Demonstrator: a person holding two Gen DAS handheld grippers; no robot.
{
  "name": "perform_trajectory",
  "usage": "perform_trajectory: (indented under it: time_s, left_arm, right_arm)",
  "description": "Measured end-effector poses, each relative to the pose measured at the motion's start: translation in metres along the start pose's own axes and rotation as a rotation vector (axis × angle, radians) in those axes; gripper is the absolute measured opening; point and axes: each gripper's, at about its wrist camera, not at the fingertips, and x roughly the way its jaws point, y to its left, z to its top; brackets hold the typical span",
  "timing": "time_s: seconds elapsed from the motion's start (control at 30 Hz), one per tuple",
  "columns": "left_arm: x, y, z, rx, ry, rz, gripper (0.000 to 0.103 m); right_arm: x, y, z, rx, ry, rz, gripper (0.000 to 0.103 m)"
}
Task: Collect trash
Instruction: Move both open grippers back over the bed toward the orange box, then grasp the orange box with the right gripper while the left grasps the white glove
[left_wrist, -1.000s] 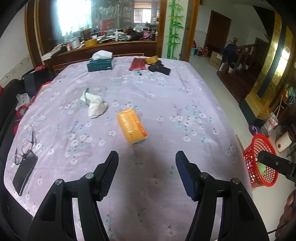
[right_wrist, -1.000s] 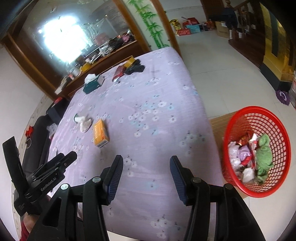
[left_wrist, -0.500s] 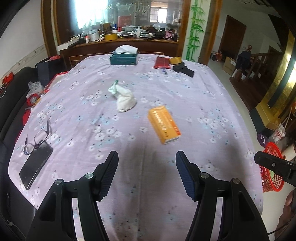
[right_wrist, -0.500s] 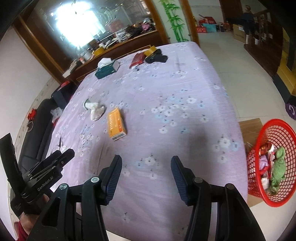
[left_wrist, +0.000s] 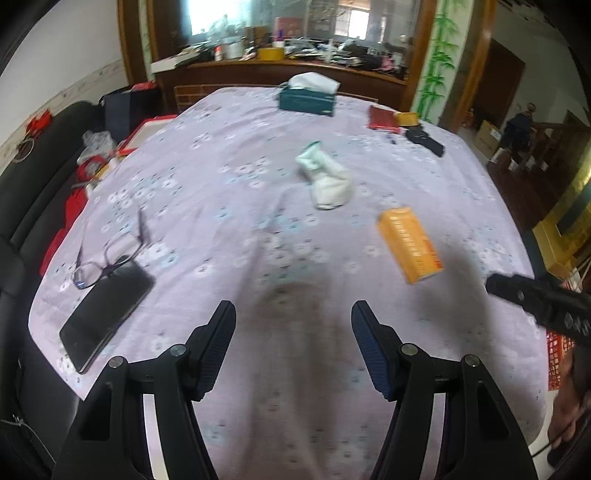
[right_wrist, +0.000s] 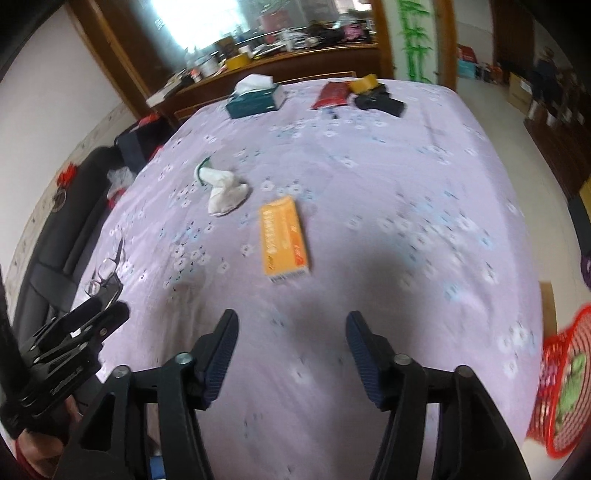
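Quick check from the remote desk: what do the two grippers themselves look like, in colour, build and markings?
Both match: the left gripper and right gripper have black, angular plastic frames with silver pivot screws and ribbed dark-blue pads. Seen from the right wrist view, the left gripper carries white lettering, too blurred to read. No sleeves are visible.

Left gripper (left_wrist: 293, 332): swung left; box (left_wrist: 409, 245) went from ahead between the jaws to ahead right, outside them.
Right gripper (right_wrist: 291, 341): swung left; box (right_wrist: 282, 240) now ahead between the jaws.
Basket (right_wrist: 561, 391): slid from beside the right jaw to the frame edge.
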Motion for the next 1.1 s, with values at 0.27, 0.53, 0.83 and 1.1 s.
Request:
perform_trajectory:
  time_s: [0.27, 0.53, 0.83, 1.1]
  left_arm:
    - [0.013, 0.047, 0.007, -0.023, 0.036, 0.003, 0.064]
    - [0.039, 0.050, 0.045, -0.017, 0.055, -0.066, 0.068]
    - [0.087, 0.008, 0.088, 0.019, 0.097, -0.151, 0.073]
    - [0.159, -0.026, 0.132, -0.015, 0.155, -0.150, 0.074]
  right_arm:
    - [0.086, 0.026, 0.041, -0.069, 0.073, -0.093, 0.071]
    - [0.132, 0.023, 0.051, -0.072, 0.126, -0.167, 0.063]
    - [0.118, 0.005, 0.046, -0.002, 0.091, -0.146, 0.052]
    - [0.061, -0.019, 0.018, 0.096, 0.057, -0.099, 0.052]
